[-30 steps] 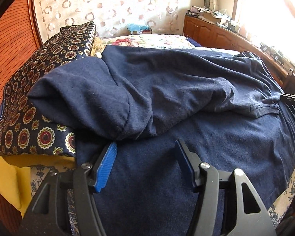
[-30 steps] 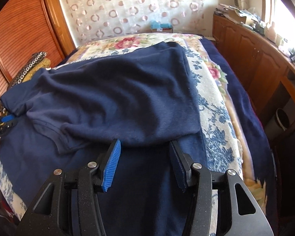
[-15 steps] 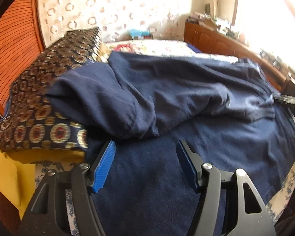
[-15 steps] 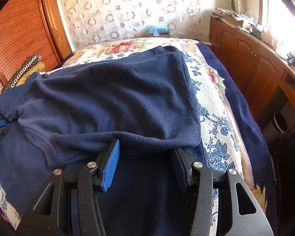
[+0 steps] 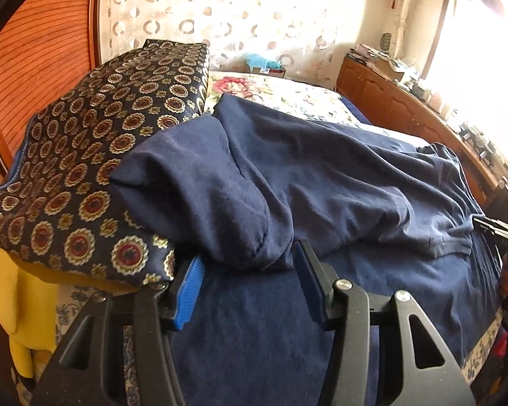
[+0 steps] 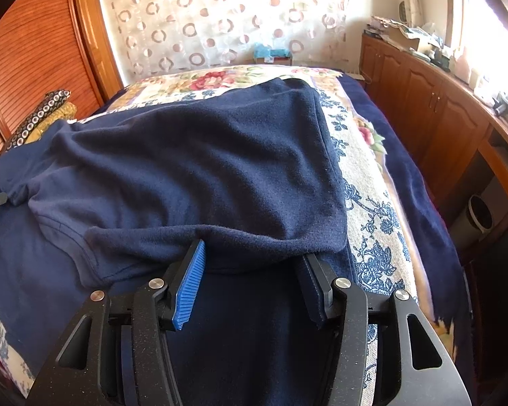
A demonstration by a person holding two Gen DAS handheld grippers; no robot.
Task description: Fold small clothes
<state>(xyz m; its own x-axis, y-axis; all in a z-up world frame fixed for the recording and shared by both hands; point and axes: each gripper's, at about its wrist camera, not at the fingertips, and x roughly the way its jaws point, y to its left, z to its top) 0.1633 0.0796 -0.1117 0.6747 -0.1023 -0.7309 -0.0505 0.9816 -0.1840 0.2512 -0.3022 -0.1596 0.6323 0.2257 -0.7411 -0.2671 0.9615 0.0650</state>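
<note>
Jaws of our left gripper (image 5: 247, 270) and right gripper (image 6: 250, 264) gape around the navy shirt's (image 6: 199, 169) folded edge, seemingly touching; next we pinch both.

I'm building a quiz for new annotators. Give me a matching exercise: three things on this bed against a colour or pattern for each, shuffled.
Things:
1. shirt
2. cushion
3. cloth under the cushion

Colours:
A. plain yellow
B. dark with gold and red medallions
C. navy blue

Pairs: 1-C, 2-B, 3-A
</note>
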